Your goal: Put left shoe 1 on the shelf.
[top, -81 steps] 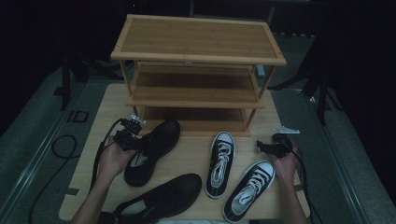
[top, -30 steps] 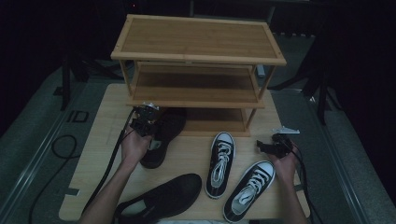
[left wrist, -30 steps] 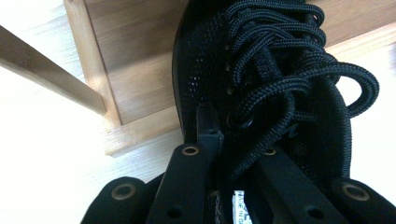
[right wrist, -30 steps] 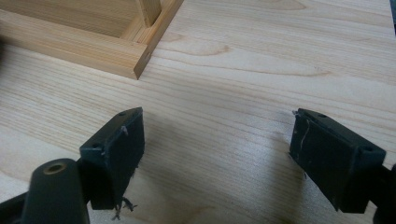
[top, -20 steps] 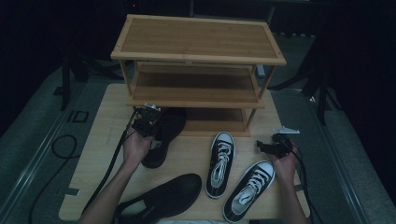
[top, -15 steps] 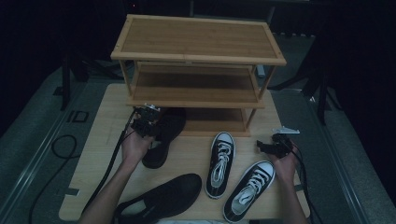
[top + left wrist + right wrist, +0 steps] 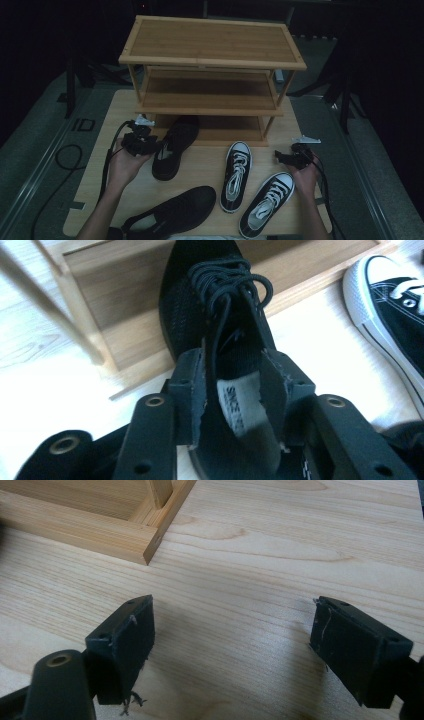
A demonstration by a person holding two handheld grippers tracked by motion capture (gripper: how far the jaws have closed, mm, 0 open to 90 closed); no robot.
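A black lace-up shoe lies with its toe on the bottom board of the wooden shoe rack and its heel out on the table. My left gripper is at the shoe's heel end. Its jaws have just been opening. In the left gripper view the shoe still lies between the spread jaws of the left gripper, whose pads stand off its collar. My right gripper hovers open over bare wood at the right, the right gripper holding nothing.
A second black shoe lies near the front edge. Two black-and-white sneakers lie side by side right of centre; one sneaker sits close to the black shoe. The rack's corner post stands ahead of my right gripper.
My left hand carried the black shoe to the rack, set its toe on the bottom board, then opened and drew back to the left. The right hand stayed still.
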